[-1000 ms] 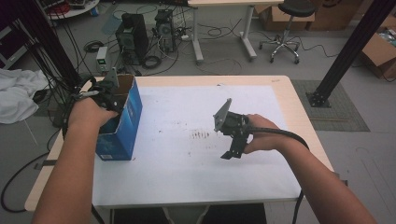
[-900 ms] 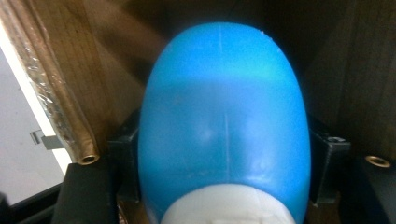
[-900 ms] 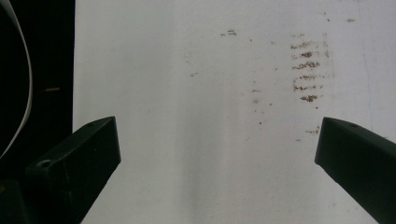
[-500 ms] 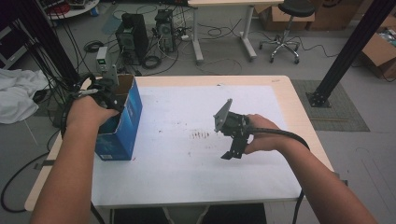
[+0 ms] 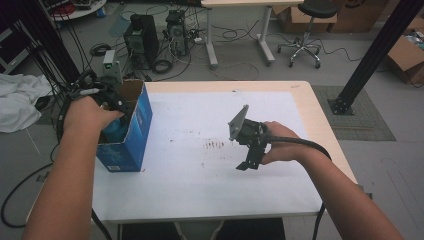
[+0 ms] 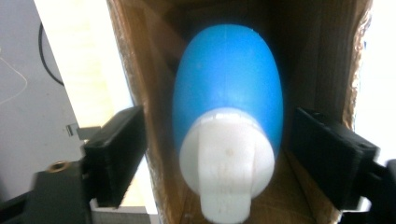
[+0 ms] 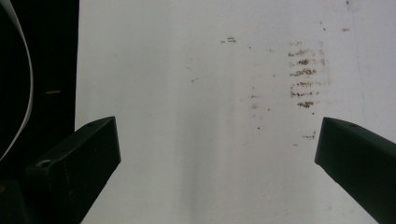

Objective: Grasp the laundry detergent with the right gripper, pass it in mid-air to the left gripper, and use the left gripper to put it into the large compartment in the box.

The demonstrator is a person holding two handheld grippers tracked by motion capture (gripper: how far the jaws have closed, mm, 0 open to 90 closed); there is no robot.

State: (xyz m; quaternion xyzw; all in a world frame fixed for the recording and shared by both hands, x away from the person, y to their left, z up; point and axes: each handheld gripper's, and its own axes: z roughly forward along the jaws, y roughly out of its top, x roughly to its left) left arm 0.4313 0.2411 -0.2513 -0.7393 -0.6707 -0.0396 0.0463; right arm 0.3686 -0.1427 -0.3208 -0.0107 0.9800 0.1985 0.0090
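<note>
Left tool [image 5: 107, 97], held in the person's left hand [image 5: 87, 115]: positioned at the open top of a tall blue cardboard box with brown inner walls [image 5: 131, 135], which stands upright at the left edge of the white-topped worktop [image 5: 200, 175]. In the left gripper view its two black jaws stand wide apart, one on each side of a blue, egg-shaped plastic bottle with a white cap [image 6: 229, 102]; the left jaw lies outside the box wall, the right jaw at the opposite wall, neither touching the bottle. The bottle sits inside the box, cap end towards the camera. Right tool [image 5: 248, 145], held in the person's right hand [image 5: 280, 145]: over the middle-right of the worktop, well apart from the box, grey three-cornered plate uppermost. In the right gripper view its jaws are spread wide with nothing between them, above bare white surface bearing a patch of small brown marks [image 7: 303, 74].
</note>
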